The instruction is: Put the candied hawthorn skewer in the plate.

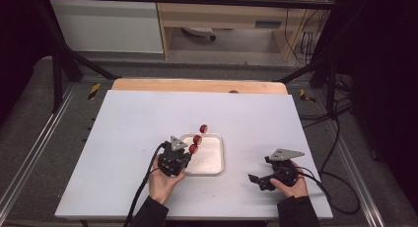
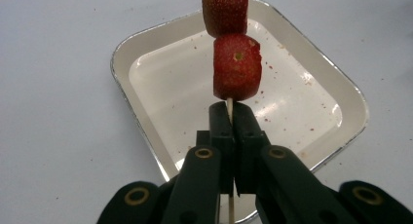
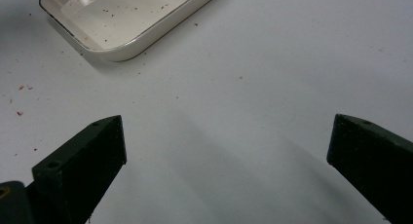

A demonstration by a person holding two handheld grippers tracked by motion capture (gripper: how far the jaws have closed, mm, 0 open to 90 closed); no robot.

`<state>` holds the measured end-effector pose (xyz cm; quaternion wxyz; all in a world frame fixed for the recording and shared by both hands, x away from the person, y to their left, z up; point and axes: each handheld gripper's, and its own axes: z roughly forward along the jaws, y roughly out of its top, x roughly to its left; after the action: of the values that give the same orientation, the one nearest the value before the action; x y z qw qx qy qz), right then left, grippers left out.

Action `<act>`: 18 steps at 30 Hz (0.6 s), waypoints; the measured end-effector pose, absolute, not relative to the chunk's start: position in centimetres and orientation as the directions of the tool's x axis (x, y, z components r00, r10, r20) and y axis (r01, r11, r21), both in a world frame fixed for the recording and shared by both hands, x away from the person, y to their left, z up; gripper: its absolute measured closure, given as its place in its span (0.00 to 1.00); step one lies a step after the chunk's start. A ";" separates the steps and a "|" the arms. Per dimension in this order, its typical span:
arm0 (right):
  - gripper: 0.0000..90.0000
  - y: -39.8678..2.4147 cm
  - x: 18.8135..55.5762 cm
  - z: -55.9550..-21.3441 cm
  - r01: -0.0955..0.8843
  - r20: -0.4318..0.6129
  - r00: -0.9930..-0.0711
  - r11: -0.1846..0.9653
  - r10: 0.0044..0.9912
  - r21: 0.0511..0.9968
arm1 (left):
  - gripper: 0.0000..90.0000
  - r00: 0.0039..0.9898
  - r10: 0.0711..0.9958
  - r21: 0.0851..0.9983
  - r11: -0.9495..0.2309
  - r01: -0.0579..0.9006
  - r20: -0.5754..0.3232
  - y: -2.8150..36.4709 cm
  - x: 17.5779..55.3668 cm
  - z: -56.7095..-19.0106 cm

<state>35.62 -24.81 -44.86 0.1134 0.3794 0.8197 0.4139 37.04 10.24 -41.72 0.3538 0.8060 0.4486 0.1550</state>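
Note:
My left gripper (image 1: 183,155) is shut on a thin wooden skewer (image 2: 229,108) that carries red strawberry pieces (image 2: 236,67). In the high view three strawberry pieces (image 1: 197,139) line up along the skewer, slanting up and away over the white tray (image 1: 217,160). In the left gripper view the left gripper (image 2: 229,112) pinches the stick just below the lowest piece, above the tray (image 2: 146,78). My right gripper (image 1: 256,180) rests low over the table at the right, open with nothing between its jaws; the right gripper (image 3: 226,141) sees bare table ahead and the tray (image 3: 122,44) at upper left.
The tray is empty apart from red specks. Crumbs (image 3: 22,100) dot the white table (image 1: 123,138). A wooden board edge (image 1: 197,85) runs along the table's far side. Black frame bars and cables stand beyond and to the right.

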 end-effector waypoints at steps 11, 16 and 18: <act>0.02 -25.0 35.5 -45.0 0.534 0.139 -0.687 0.365 0.714 0.762 | 0.98 0.552 0.833 0.651 -0.400 0.645 -0.035 9.0 37.5 -42.8; 0.02 -24.9 35.6 -45.0 0.538 0.141 -0.685 0.367 0.715 0.759 | 0.98 0.545 0.838 0.634 -0.408 0.657 -0.025 8.7 37.8 -43.3; 0.02 -24.9 35.6 -45.1 0.539 0.141 -0.686 0.368 0.714 0.758 | 0.98 0.544 0.839 0.631 -0.409 0.659 -0.023 8.6 37.8 -43.4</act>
<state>35.57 -24.89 -45.07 0.1061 0.3819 0.8201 0.4127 37.83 8.57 -43.43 0.2997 0.8259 0.4533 0.1504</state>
